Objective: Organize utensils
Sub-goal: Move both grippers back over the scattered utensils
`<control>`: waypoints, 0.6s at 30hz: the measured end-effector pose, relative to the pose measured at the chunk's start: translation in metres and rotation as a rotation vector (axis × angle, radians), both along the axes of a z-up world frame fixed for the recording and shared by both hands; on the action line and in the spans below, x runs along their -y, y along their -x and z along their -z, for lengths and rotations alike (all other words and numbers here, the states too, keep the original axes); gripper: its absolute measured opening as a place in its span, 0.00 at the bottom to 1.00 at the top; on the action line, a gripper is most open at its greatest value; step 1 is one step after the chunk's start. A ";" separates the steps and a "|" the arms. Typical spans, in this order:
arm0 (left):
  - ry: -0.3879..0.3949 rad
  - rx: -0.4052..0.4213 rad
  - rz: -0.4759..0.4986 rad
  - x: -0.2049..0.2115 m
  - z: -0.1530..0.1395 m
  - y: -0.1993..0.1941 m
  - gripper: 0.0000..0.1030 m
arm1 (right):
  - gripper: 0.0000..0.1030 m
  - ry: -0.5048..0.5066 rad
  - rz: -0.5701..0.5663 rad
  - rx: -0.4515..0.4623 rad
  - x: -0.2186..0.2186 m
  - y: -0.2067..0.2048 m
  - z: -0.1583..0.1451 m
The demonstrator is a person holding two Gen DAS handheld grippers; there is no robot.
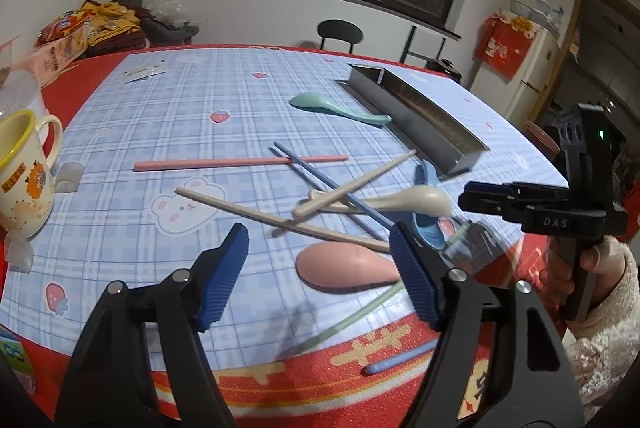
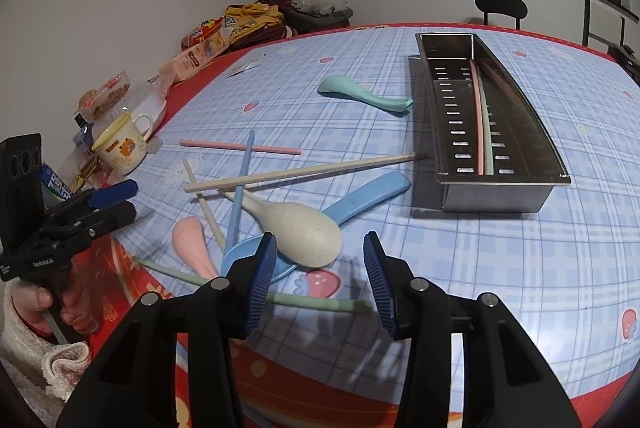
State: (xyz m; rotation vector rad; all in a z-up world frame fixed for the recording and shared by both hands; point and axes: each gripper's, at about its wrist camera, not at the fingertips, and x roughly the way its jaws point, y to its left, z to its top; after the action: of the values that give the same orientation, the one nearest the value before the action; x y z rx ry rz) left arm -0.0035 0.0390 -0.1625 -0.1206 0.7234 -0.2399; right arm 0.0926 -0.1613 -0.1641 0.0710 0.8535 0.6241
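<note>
A steel utensil box [image 2: 496,184] stands at the right, with a pink chopstick [image 2: 478,116] and a green one inside; it shows in the left wrist view too [image 1: 416,108]. A pile lies in front: a beige spoon [image 2: 296,232], blue spoon [image 2: 360,196], pink spoon [image 2: 190,240], beige chopsticks [image 2: 304,172], blue chopstick [image 2: 242,188], green chopstick [image 2: 320,302]. A teal spoon [image 2: 360,94] and a pink chopstick [image 2: 240,147] lie apart. My right gripper [image 2: 320,284] is open over the green chopstick. My left gripper [image 1: 320,268] is open above the pink spoon [image 1: 344,268].
A yellow-rimmed mug [image 1: 24,172] stands at the left edge of the table. Snack packs and clothes [image 2: 224,28] lie at the far left. A black chair [image 2: 500,6] stands behind the table. A blue chopstick [image 1: 400,358] lies near the front edge.
</note>
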 end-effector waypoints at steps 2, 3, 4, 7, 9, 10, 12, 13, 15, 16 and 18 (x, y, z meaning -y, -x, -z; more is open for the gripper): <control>-0.019 -0.009 0.026 0.005 0.003 0.002 0.66 | 0.43 0.008 -0.004 -0.001 0.001 0.004 0.001; -0.026 -0.014 0.031 0.006 0.004 0.003 0.66 | 0.43 0.013 -0.003 -0.004 0.002 0.006 0.002; -0.032 -0.022 0.032 0.007 0.006 0.003 0.65 | 0.43 0.016 -0.001 -0.009 0.004 0.007 0.002; -0.011 -0.045 0.033 0.005 0.011 0.003 0.62 | 0.43 0.006 0.006 -0.021 0.012 0.011 0.003; 0.002 -0.053 0.034 0.005 0.014 0.004 0.62 | 0.43 0.001 0.008 -0.030 0.016 0.012 0.004; 0.003 -0.056 0.032 0.006 0.015 0.004 0.61 | 0.43 0.003 0.010 -0.034 0.016 0.012 0.005; 0.003 -0.057 0.031 0.007 0.016 0.003 0.61 | 0.43 0.008 0.015 -0.041 0.016 0.011 0.008; 0.005 -0.058 0.029 0.007 0.016 0.003 0.61 | 0.43 0.002 0.021 -0.049 0.017 0.009 0.009; 0.016 -0.061 0.027 0.005 0.014 0.001 0.61 | 0.43 -0.010 0.031 -0.062 0.017 0.006 0.010; 0.021 -0.061 0.027 0.004 0.013 0.000 0.61 | 0.43 -0.015 0.034 -0.066 0.017 0.004 0.010; 0.025 -0.055 0.028 0.001 0.008 -0.004 0.61 | 0.43 -0.031 0.035 -0.071 0.016 0.001 0.009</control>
State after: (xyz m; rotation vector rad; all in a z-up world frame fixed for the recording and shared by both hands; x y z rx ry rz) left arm 0.0005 0.0379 -0.1709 -0.1417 0.7774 -0.2730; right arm 0.0919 -0.1770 -0.1729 0.1363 0.9091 0.6044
